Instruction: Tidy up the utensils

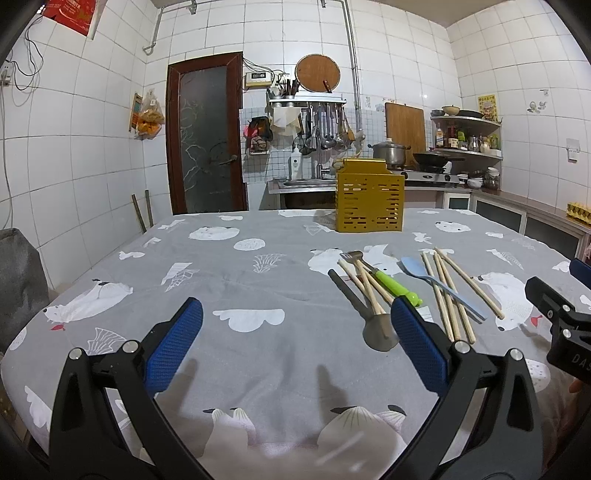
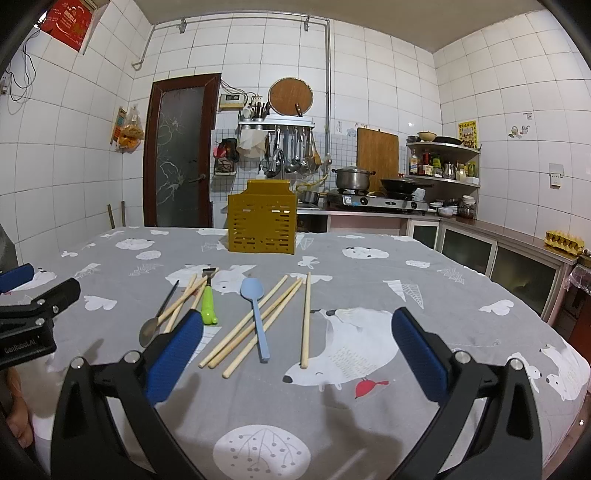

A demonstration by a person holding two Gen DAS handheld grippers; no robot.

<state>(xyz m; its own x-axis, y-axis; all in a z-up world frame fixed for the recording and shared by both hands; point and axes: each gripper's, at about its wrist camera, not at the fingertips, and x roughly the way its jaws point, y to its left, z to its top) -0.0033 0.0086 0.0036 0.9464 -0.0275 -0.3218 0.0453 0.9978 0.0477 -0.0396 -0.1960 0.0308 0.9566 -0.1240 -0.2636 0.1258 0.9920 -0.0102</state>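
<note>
We read "GenRobot.AI" in pale letters on the black body of the left tool (image 2: 22, 325), seen from the right wrist. From the left wrist, the right tool (image 1: 565, 328) shows only "DAS", cut off at the frame edge. The red poster (image 2: 68, 22) and yellow wall notice (image 2: 467, 133) carry print, perhaps Chinese characters, too small to read.

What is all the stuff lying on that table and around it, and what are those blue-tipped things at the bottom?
Utensil holder: one, mustard yellow, slotted, upright at the table's far side.
Chopsticks: about eight, pale wood, in two loose groups mid-table.
Spoon: one, light blue, lying among the right group of chopsticks.
Metal spoon: one, grey, leftmost.
Green-handled tool: one, metal head, beside the left chopsticks.
Tablecloth: one, grey with white bears.
Pot and wok: one each, on the stove behind.
Left hand-held gripper: black, blue pads, open, empty.
Right hand-held gripper: same, open, empty.
</note>
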